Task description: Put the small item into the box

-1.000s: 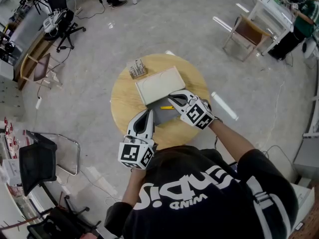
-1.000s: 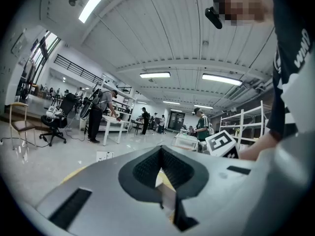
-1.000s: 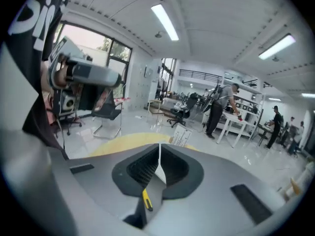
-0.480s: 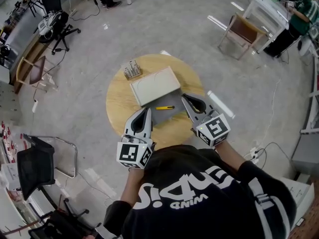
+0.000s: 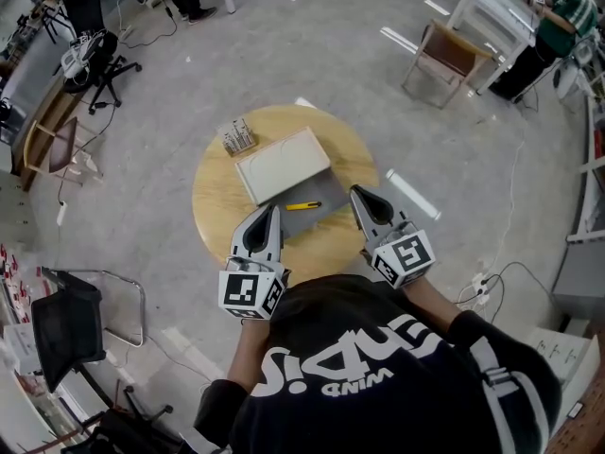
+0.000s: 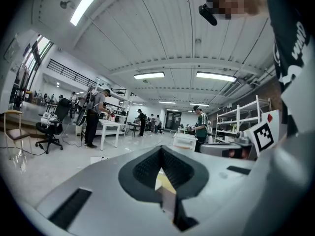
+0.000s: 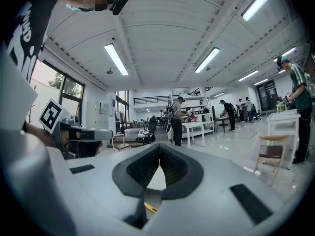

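Concrete floor (image 5: 312,55) is spreading around a round wooden table (image 5: 213,197), with a chair (image 5: 444,60) standing well apart. A white box (image 5: 284,164) is lying on the table just beside a grey mat (image 5: 326,197), and the small yellow item (image 5: 303,205) is resting on that mat. The left gripper (image 5: 271,212) and right gripper (image 5: 357,193) are hovering over the table's near edge, each with its jaws pressed together on nothing.

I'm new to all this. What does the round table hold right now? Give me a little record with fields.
table: round, wooden
white box: near the table's middle
yellow item: lying on the grey sheet beside the box, not held
left gripper: jaws together, empty
right gripper: jaws together, empty
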